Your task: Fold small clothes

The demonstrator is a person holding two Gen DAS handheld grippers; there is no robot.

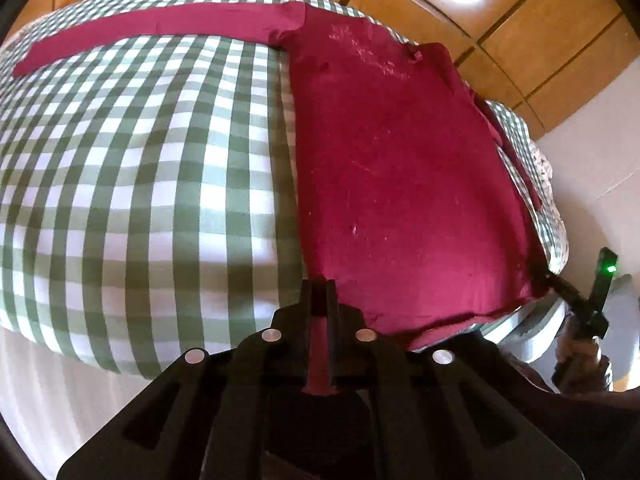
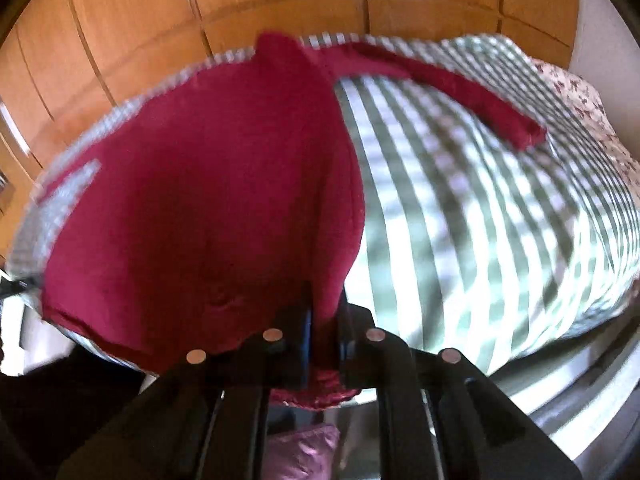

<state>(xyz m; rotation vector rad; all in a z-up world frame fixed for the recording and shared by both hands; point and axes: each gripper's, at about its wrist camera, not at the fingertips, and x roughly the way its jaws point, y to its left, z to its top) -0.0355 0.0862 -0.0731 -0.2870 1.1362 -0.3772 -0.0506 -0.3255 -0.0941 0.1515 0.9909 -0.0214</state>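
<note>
Both tongs, left [image 1: 320,300] and right [image 2: 324,312], clamp the maroon top's [image 1: 400,180] hem (corners); lift evenly, folding toward the collar over the checked bed [image 1: 140,180].

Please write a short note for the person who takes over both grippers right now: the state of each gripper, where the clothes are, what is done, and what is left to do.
Left gripper: shut on the near hem of the dark red long-sleeved top, at its left corner.
Right gripper: shut on the same hem, at the other corner.
The top lies spread flat on the green-and-white checked cover. In the left wrist view one sleeve lies stretched out straight to the side; the right wrist view shows the other sleeve stretched out to its side.
Done: top laid out, both hem corners gripped.
Left: no fold is visible yet; sleeves and body probably all remain to fold.
</note>
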